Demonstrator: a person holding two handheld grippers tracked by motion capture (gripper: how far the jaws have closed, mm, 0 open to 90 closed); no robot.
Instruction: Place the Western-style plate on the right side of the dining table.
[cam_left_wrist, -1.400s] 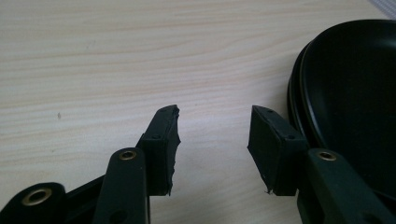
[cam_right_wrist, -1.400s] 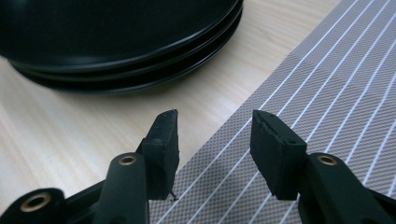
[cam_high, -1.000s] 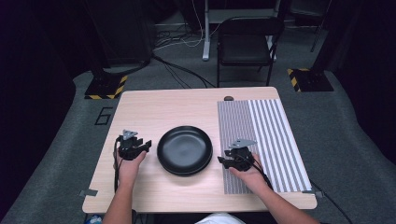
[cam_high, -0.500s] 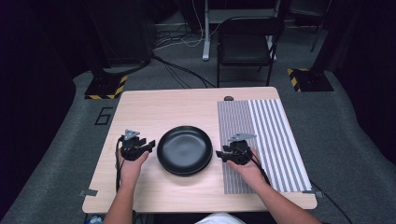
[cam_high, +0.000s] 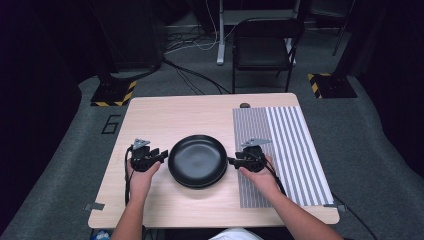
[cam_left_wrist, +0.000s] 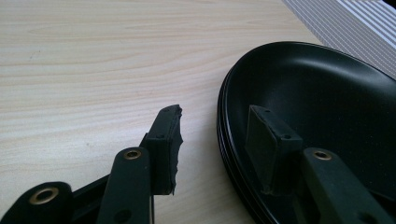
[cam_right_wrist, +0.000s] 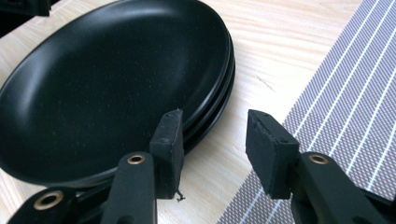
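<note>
Person's forearms enter from the near edge of the bench (cam_high: 165, 117). Left gripper (cam_high: 161, 156) sits at the left rim of the stacked black plates (cam_high: 198, 161); its fingers (cam_left_wrist: 164, 147) are spread apart, one outside the rim over bare wood, the other above the top plate's inner surface, gripping nothing. Right gripper (cam_high: 231, 161) is at the right rim, fingers (cam_right_wrist: 168, 148) likewise released, one over the plate edge, the other above the wood just beside the striped mat (cam_high: 287, 150). Plates rest near the bench's middle, slightly toward the person. Beyond the bench: a folding chair (cam_high: 264, 47) and floor cables (cam_high: 187, 72).
</note>
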